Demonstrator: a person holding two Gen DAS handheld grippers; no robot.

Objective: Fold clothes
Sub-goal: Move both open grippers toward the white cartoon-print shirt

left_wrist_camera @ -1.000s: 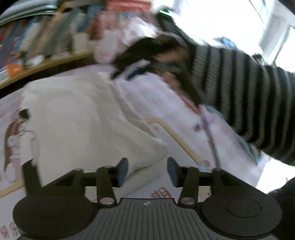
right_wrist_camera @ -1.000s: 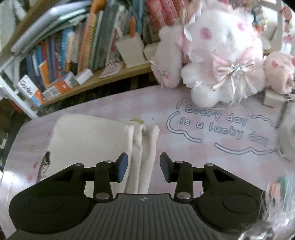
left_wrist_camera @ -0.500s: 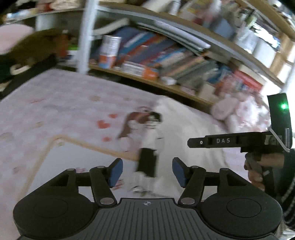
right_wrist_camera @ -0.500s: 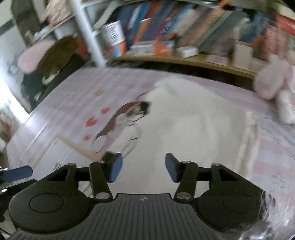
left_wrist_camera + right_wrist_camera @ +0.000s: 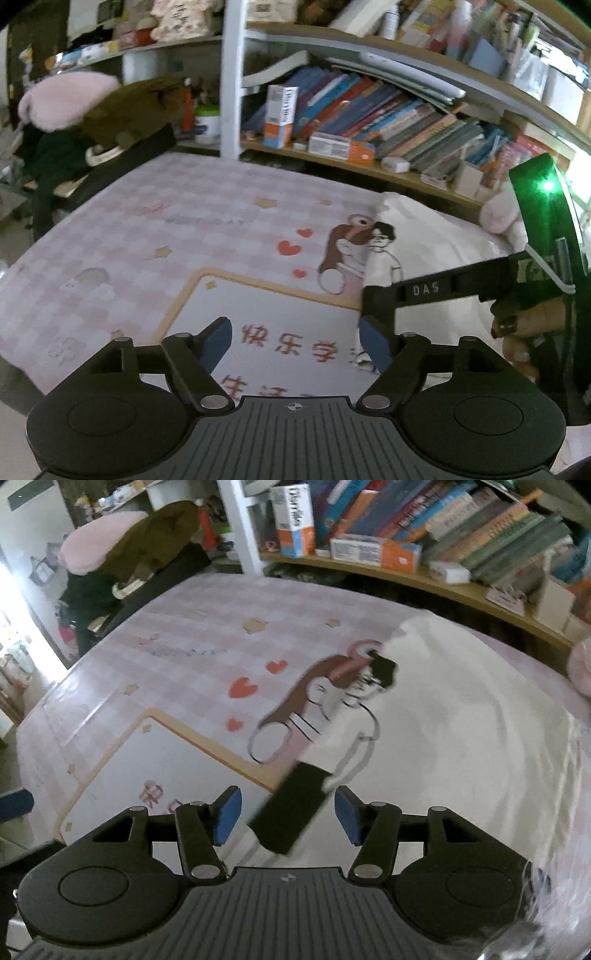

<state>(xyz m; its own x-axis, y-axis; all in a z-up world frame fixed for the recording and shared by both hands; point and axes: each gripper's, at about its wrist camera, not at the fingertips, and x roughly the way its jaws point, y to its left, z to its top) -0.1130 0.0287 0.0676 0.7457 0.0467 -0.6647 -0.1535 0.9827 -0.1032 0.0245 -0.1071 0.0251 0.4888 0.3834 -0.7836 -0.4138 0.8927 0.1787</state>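
Observation:
A white folded garment (image 5: 461, 716) lies on the pink checked table mat (image 5: 192, 635), with a black-haired cartoon figure printed along its left edge. My right gripper (image 5: 287, 819) hovers over that printed edge. It is open, and only the print's black part shows between its blue pads. In the left wrist view the garment (image 5: 436, 243) lies to the right. My left gripper (image 5: 295, 343) hangs over the mat's white panel with red characters, left of the cloth, its jaws opening with nothing between them. The right gripper (image 5: 373, 325), held by a hand (image 5: 528, 325), reaches in from the right.
A low shelf of books (image 5: 369, 122) runs behind the table, with a white post (image 5: 231, 77) at its left. Pink and brown cushions (image 5: 96, 107) pile on a dark seat at far left. A pink plush (image 5: 498, 214) sits beyond the garment. The table's left edge (image 5: 33, 716) is close.
Both views have swung left, from the plush toys and a striped sleeve to the garment's printed left edge. Both grippers' jaws stand wider than before.

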